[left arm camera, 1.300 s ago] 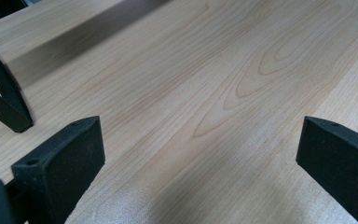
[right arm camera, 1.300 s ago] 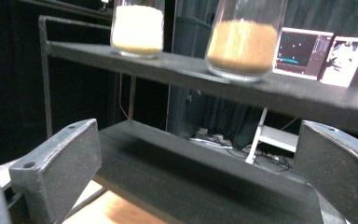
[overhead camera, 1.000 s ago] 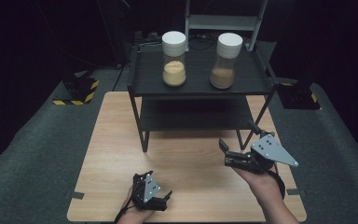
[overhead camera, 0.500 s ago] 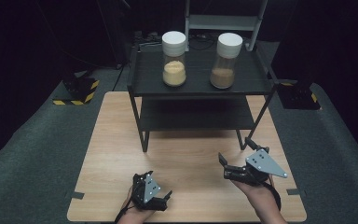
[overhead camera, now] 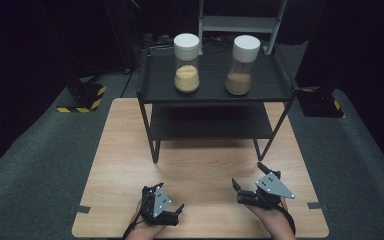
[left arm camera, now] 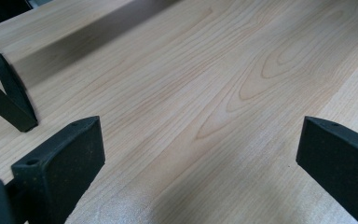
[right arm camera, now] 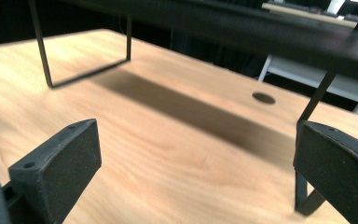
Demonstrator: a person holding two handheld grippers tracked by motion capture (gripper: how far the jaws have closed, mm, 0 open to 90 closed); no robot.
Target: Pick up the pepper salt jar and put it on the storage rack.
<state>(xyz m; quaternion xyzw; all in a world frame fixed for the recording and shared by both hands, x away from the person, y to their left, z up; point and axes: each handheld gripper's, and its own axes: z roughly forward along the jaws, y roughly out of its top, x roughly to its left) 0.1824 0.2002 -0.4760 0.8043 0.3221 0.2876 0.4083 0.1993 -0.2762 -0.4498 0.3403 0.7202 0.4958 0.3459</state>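
Both grippers, left (overhead camera: 166, 206) and right (overhead camera: 252, 184), were held wide open and empty above the wooden table (overhead camera: 200, 165), near a black shelf rack (overhead camera: 215, 85) bearing two jars.

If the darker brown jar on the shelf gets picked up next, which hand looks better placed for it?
Probably the right. The right gripper sits open on the same side as the brown jar, roughly below it. The left gripper, also open, lies nearer the yellow jar, so it would have to cross over.

No text, label, brand or number can be read anywhere.
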